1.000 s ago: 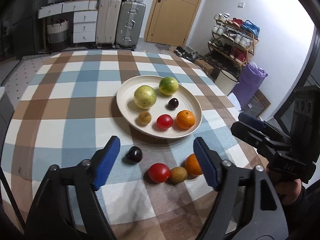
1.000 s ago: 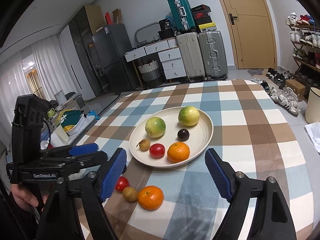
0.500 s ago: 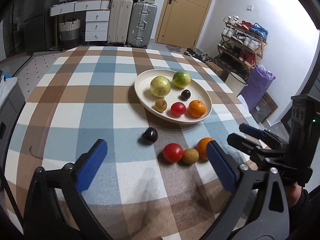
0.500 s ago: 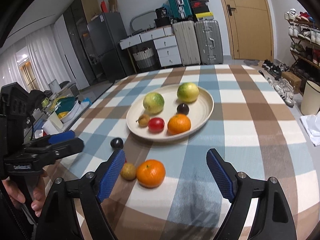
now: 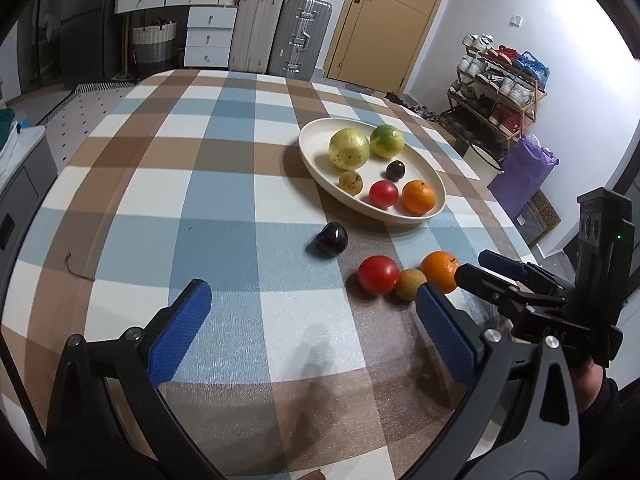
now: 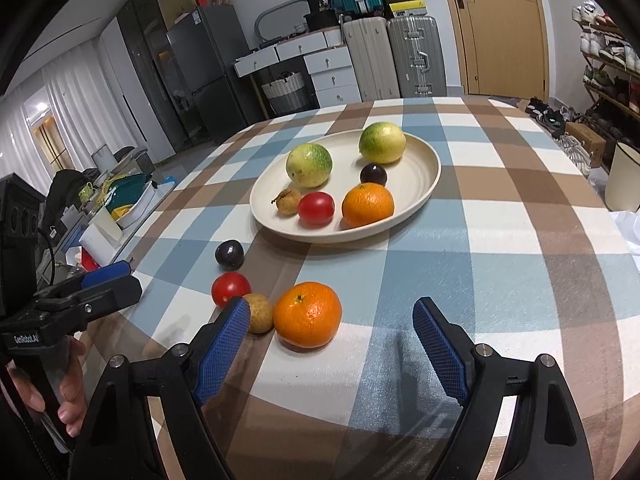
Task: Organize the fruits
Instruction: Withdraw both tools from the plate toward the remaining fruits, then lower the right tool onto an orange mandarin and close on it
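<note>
Both empty, left hand-held gripper (image 5: 308, 320) widest, right hand-held gripper (image 6: 332, 340) parted

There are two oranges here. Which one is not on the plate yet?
The orange lying on the checked tablecloth, touching a small brown fruit and just ahead of the right gripper. The other orange sits inside the cream plate.

A cream oval plate (image 6: 424, 184) on the checked tablecloth holds two yellow-green round fruits (image 6: 309, 164), a dark plum (image 6: 373, 174), a small brown longan (image 6: 288, 201), a red tomato (image 6: 316, 208) and an orange (image 6: 368, 204). Loose on the cloth near the plate lie another dark plum (image 6: 229, 255), then a tomato (image 6: 230, 288), longan (image 6: 260, 313) and orange (image 6: 308, 314) touching in a row.
</note>
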`<action>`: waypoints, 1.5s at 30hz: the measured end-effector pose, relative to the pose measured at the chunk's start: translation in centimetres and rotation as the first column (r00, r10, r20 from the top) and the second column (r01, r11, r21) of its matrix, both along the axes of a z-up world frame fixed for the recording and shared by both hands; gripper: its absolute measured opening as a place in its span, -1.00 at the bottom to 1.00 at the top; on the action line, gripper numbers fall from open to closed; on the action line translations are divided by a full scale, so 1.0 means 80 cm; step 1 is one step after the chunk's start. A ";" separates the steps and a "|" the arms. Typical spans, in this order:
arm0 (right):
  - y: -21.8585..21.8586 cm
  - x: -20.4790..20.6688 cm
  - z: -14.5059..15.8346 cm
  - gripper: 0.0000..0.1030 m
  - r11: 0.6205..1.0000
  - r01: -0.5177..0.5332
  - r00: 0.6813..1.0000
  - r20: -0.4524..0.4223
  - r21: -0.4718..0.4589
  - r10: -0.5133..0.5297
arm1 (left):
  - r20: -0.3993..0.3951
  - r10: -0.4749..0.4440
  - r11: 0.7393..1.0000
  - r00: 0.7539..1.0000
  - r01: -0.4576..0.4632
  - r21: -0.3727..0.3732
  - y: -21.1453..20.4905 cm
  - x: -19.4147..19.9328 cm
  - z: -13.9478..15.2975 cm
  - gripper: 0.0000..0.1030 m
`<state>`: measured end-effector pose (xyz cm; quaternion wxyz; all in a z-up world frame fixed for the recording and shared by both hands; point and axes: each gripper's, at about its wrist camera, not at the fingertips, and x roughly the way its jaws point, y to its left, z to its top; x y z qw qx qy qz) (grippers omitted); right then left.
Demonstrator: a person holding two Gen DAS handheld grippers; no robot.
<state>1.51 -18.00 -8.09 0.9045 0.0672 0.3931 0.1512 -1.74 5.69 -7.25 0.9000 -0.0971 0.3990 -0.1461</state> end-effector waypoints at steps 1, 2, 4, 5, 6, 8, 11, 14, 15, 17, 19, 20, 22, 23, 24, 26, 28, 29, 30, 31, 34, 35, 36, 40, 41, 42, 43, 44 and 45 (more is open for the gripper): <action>0.000 0.001 -0.001 0.66 1.000 0.000 1.000 -0.004 0.002 0.000 | -0.005 0.000 1.000 1.000 0.000 -0.005 0.001 0.001 -0.003 0.97; 0.000 0.003 -0.002 0.66 1.000 0.002 1.000 -0.008 0.005 -0.002 | -0.008 0.000 1.000 1.000 0.000 -0.008 0.001 0.002 -0.004 0.97; 0.000 0.004 -0.004 0.66 1.000 0.004 1.000 -0.016 0.009 -0.004 | -0.014 -0.001 1.000 1.000 0.000 -0.013 0.001 0.003 -0.007 0.97; 0.000 0.006 -0.005 0.66 1.000 0.005 1.000 -0.021 0.012 -0.004 | -0.016 -0.003 1.000 1.000 0.002 -0.015 0.001 0.004 -0.008 0.97; 0.001 0.007 -0.006 0.66 1.000 0.004 1.000 -0.027 0.015 -0.004 | -0.017 -0.003 1.000 1.000 0.003 -0.015 0.001 0.004 -0.009 0.97; 0.003 0.009 -0.007 0.66 1.000 0.002 1.000 -0.030 0.012 -0.001 | -0.021 -0.006 1.000 1.000 0.006 -0.018 0.001 0.006 -0.012 0.97; 0.005 0.013 -0.011 0.65 1.000 0.007 0.999 -0.042 -0.007 -0.007 | -0.029 -0.008 1.000 1.000 0.007 -0.018 0.000 0.008 -0.016 0.97; 0.004 0.017 -0.015 0.50 1.000 0.010 0.998 -0.068 -0.007 -0.010 | -0.044 -0.008 1.000 0.999 0.007 -0.022 0.001 0.009 -0.020 0.97; 0.004 0.018 -0.016 0.49 1.000 0.009 0.997 -0.073 -0.005 -0.009 | -0.047 -0.007 1.000 0.999 0.006 -0.023 0.001 0.010 -0.021 0.97; 0.005 0.018 -0.016 0.45 1.000 0.006 0.997 -0.074 -0.006 -0.006 | -0.052 -0.007 1.000 0.999 0.006 -0.024 0.000 0.011 -0.023 0.97; 0.007 0.017 -0.016 0.36 1.000 -0.006 0.997 -0.073 -0.012 0.005 | -0.054 -0.006 1.000 0.999 0.004 -0.024 0.000 0.011 -0.024 0.97; 0.011 0.017 -0.017 0.27 1.000 -0.019 0.997 -0.076 -0.017 0.018 | -0.054 -0.006 1.000 0.999 0.005 -0.025 0.001 0.011 -0.024 0.97; 0.018 0.017 -0.018 0.13 0.998 -0.047 0.996 -0.082 -0.029 0.044 | -0.054 -0.006 1.000 0.999 0.005 -0.023 0.001 0.010 -0.024 0.97; 0.020 0.016 -0.018 -0.10 0.998 -0.058 0.995 -0.080 -0.021 0.056 | -0.054 -0.004 1.000 0.999 0.002 -0.023 0.001 0.011 -0.025 0.97; 0.020 0.017 -0.019 -0.18 0.997 -0.071 0.994 -0.086 -0.006 0.070 | -0.055 -0.004 1.000 0.998 0.002 -0.024 0.001 0.011 -0.025 0.97; 0.021 0.018 -0.021 -0.19 0.997 -0.076 0.993 -0.089 0.012 0.077 | -0.058 -0.002 1.000 0.998 0.001 -0.021 0.002 0.011 -0.027 0.97; 0.018 0.018 -0.021 -0.21 0.997 -0.074 0.993 -0.090 0.030 0.077 | -0.060 0.001 1.000 0.998 -0.002 -0.021 0.003 0.011 -0.028 0.97; 0.015 0.018 -0.022 -0.22 0.997 -0.068 0.993 -0.091 0.043 0.072 | -0.061 0.002 1.000 0.998 -0.003 -0.021 0.003 0.011 -0.028 0.97; 0.013 0.018 -0.022 -0.22 0.997 -0.060 0.994 -0.091 0.051 0.065 | -0.061 0.002 1.000 0.998 -0.003 -0.020 0.003 0.010 -0.029 0.97; 0.010 0.017 -0.022 -0.22 0.997 -0.051 0.994 -0.090 0.055 0.056 | -0.062 0.003 1.000 0.998 -0.004 -0.019 0.003 0.010 -0.029 0.97; 0.003 0.016 -0.020 -0.22 0.997 -0.034 0.996 -0.085 0.076 0.040 | -0.062 0.001 1.000 0.998 -0.002 -0.015 0.002 0.010 -0.029 0.97; 0.002 0.015 -0.019 -0.22 0.997 -0.032 0.996 -0.082 0.077 0.038 | -0.061 0.001 1.000 0.998 -0.002 -0.013 0.001 0.011 -0.028 0.97; 0.001 0.015 -0.018 -0.22 0.996 -0.032 0.996 -0.079 0.079 0.039 | -0.062 0.001 1.000 0.998 -0.002 -0.011 0.001 0.011 -0.028 0.97; -0.001 0.013 -0.012 -0.22 0.996 -0.036 0.997 -0.062 0.080 0.041 | -0.065 -0.003 1.000 0.998 0.002 -0.007 -0.003 0.013 -0.027 0.97; -0.002 0.013 -0.011 -0.22 0.996 -0.035 0.997 -0.060 0.084 0.040 | -0.065 -0.003 1.000 0.998 0.002 -0.007 -0.004 0.013 -0.027 0.97; -0.002 0.013 -0.010 -0.22 0.995 -0.035 0.998 -0.057 0.088 0.040 | -0.066 -0.004 1.000 0.998 0.004 -0.005 -0.005 0.014 -0.027 0.97; -0.003 0.013 -0.008 -0.22 0.995 -0.035 0.998 -0.053 0.092 0.040 | -0.067 -0.005 1.000 0.998 0.005 -0.003 -0.007 0.015 -0.027 0.97; -0.004 0.013 -0.008 -0.22 0.995 -0.036 0.998 -0.051 0.093 0.041 | -0.069 -0.006 1.000 0.998 0.006 -0.001 -0.008 0.016 -0.028 0.97; -0.005 0.013 -0.007 -0.22 0.995 -0.038 0.998 -0.049 0.096 0.043 | -0.072 -0.007 1.000 0.997 0.007 0.000 -0.009 0.017 -0.028 0.97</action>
